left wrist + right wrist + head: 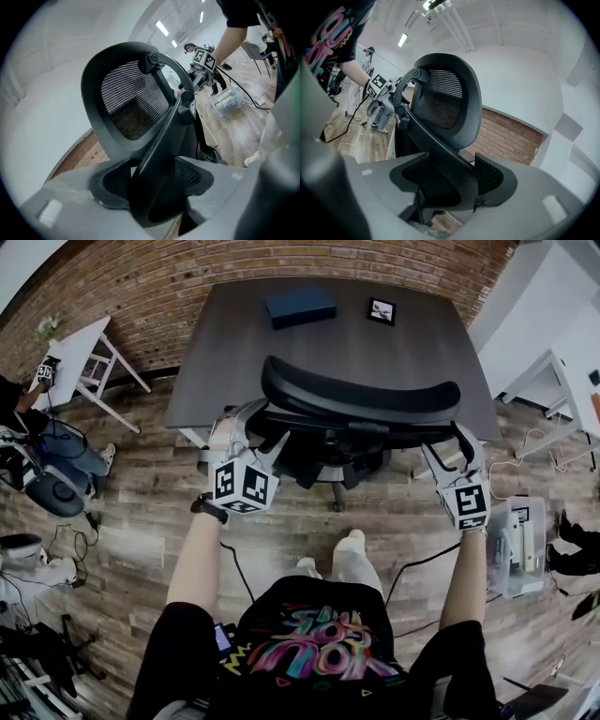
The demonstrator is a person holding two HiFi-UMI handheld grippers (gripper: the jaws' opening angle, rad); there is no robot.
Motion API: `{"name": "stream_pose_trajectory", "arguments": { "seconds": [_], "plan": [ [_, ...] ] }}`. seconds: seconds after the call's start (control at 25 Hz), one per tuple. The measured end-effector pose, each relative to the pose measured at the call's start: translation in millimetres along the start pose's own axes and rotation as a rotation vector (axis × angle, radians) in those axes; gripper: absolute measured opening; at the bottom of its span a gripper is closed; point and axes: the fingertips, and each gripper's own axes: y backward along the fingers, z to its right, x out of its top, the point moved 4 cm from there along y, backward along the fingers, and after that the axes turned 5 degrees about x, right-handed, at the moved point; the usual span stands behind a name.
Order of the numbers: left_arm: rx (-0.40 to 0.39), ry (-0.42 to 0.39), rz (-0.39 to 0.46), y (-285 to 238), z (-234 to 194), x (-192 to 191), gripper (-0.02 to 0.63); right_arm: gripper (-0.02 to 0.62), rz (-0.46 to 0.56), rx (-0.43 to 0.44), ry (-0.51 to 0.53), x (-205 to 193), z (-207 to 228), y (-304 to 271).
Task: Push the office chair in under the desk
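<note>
The black mesh-backed office chair (361, 404) stands at the near edge of the dark grey desk (328, 343), its seat partly beneath the top. My left gripper (265, 432) is shut on the left strut of the chair's back frame. In the left gripper view that strut (161, 140) fills the gap between the jaws of the left gripper (154, 187). My right gripper (448, 448) is shut on the right strut. The right gripper view shows the black strut (440, 145) held between the pads of the right gripper (445, 183), below the mesh headrest (450, 93).
A blue box (300, 307) and a small black framed card (381, 310) lie on the desk. A white side table (89, 357) and a seated person (47, 456) are at the left. A clear plastic bin (520, 545) sits on the wood floor at the right, near cables.
</note>
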Motion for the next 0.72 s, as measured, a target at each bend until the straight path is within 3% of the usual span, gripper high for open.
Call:
{"name": "stream_pose_trajectory", "arguments": {
  "seconds": [0.72],
  "plan": [
    [0.014,-0.002,-0.011,-5.3,-1.1,-6.6,0.285,0.290,0.017,0.016,0.003,1.2,3.3,-12.8]
  ]
}}
